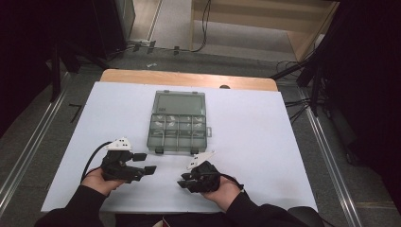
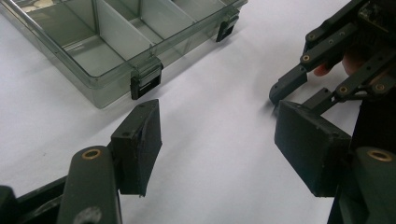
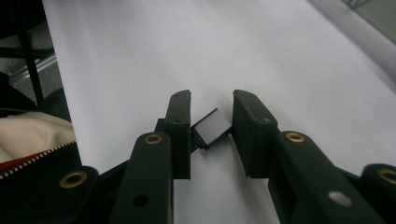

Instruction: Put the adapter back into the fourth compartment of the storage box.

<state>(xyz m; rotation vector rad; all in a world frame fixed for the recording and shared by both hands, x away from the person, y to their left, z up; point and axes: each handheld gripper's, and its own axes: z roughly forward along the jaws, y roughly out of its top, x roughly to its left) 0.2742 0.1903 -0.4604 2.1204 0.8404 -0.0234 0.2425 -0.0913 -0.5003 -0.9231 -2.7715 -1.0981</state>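
Here, in the right gripper view, a small dark rectangular block with a grey face (image 3: 211,127) sits tilted between the two black jaws of the right gripper (image 3: 211,105). The jaws stand close on either side of it, one corner of the block against the left pad; whether the other pad presses on it cannot be told. There is one such block.

In the high view the right gripper (image 1: 182,181) lies low near the front edge of the white table sheet (image 1: 265,142), its jaws pointing toward the left gripper (image 1: 145,163). The left gripper's jaws are spread wide with nothing between them, and in the left gripper view (image 2: 219,140) only bare sheet shows in the gap.

Two grippers are at work, one in each hand. Farther off, past both, one clear grey plastic compartment box (image 1: 177,124) lies flat on the sheet with its lid open, two black latches on its near wall.
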